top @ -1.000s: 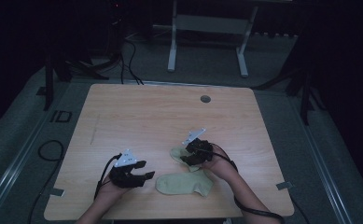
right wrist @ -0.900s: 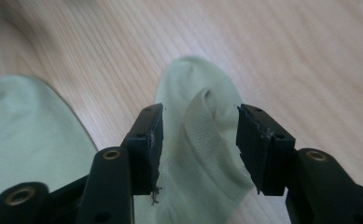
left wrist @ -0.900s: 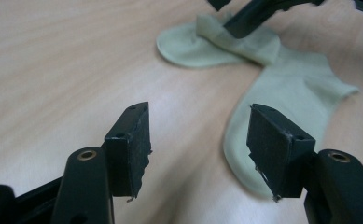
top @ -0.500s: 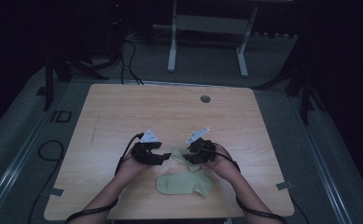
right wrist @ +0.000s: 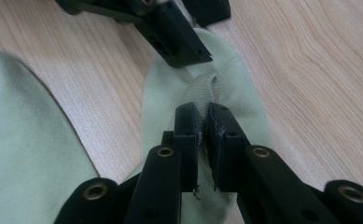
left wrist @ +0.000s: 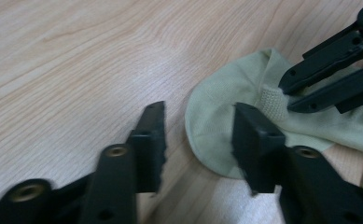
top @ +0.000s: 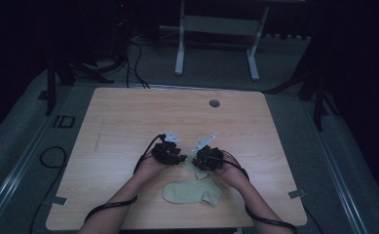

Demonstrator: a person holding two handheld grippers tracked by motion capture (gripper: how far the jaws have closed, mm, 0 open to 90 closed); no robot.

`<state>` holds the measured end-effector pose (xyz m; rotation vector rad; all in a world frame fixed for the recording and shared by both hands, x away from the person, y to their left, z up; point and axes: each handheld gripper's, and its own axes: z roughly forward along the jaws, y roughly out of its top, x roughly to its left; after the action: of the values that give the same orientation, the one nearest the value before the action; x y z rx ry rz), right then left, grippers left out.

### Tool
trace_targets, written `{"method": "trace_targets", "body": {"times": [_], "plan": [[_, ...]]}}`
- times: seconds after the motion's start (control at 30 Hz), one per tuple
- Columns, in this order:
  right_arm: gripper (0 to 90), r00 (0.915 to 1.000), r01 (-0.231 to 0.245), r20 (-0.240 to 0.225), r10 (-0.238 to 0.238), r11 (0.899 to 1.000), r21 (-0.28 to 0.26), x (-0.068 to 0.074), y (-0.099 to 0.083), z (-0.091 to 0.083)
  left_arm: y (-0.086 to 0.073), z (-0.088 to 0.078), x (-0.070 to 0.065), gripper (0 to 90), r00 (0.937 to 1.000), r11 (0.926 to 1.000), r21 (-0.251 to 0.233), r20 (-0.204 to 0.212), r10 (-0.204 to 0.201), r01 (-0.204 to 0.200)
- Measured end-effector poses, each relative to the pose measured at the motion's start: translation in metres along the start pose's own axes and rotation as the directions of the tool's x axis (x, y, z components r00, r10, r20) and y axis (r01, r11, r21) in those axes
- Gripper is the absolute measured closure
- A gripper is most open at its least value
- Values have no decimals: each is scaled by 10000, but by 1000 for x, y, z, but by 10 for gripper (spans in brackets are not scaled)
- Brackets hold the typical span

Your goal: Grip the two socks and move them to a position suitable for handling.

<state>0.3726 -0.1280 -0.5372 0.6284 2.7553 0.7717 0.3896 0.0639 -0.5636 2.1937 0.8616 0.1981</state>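
Two pale green socks lie on the wooden table (top: 128, 122). One sock (top: 193, 191) (right wrist: 25, 140) lies flat near the front edge. The other sock (top: 191, 166) (left wrist: 216, 107) (right wrist: 244, 93) is bunched between my two grippers. My right gripper (top: 198, 160) (right wrist: 203, 123) has just been closing and is shut on a ribbed fold of this sock (left wrist: 272, 100). My left gripper (top: 180, 158) (left wrist: 200, 140) (right wrist: 200, 35) has also been closing. It still stands open, with one jaw over the sock's rounded end, the other over bare wood, and no pad pressing.
A round grommet hole (top: 214, 103) sits near the table's far edge. Black cables (top: 50, 156) trail on the floor at the left. A white stand (top: 216, 29) rises behind the table. Bare wood stretches left and beyond the hands.
My left hand has travelled right from the table's front left to the bunched sock, ending close beside the right gripper. The right hand has stayed in place on that sock.
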Motion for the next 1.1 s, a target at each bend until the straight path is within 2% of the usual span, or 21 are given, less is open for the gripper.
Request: {"method": "trace_targets", "body": {"times": [0.1, 0.2, 0.27, 0.37, 0.5, 0.67, 0.8, 0.97, 1.1], "plan": [[834, 10000, -2, 4, 2, 10000, -21, 0, 0, 0, 1, 2, -3, 656, 10000, 10000, 19, -41, 81, -81], [861, 10000, -57, 42, 58, 10000, -65, -1, 0, -1, 1, 1, -7, 814, 9999, 9999, 14, -29, 106, -106], [892, 9998, -94, 160, 96, 9999, -133, -2, 1, -4, 0, -2, -7, 865, 9999, 9999, 27, 53, 135, -135], [893, 9994, -226, 239, 233, 9992, -319, -5, 1, -11, 0, -7, -8, 876, 9999, 9999, 37, 17, 158, -158], [899, 9984, -457, 301, 477, 9968, -659, -11, 1, -22, -2, -22, -7, 878, 10000, 9997, -234, -67, 58, -60], [900, 9963, -625, 536, 668, 9949, -790, -16, 2, -31, -8, -35, -5, 878, 9997, 9995, -314, -256, -32, 24], [900, 9926, -932, 705, 988, 9925, -794, -20, 1, -36, -17, -52, 2, 878, 9982, 9985, -461, -524, -304, 280], [900, 9828, -1546, 918, 1600, 9859, -634, -26, -5, -32, -24, -62, 7, 877, 9951, 9987, -437, -938, -312, 272], [900, 9769, -1906, 902, 1938, 9807, -425, -29, -10, -23, -29, -61, 11, 877, 9940, 9982, -362, -969, -509, 476]]}}
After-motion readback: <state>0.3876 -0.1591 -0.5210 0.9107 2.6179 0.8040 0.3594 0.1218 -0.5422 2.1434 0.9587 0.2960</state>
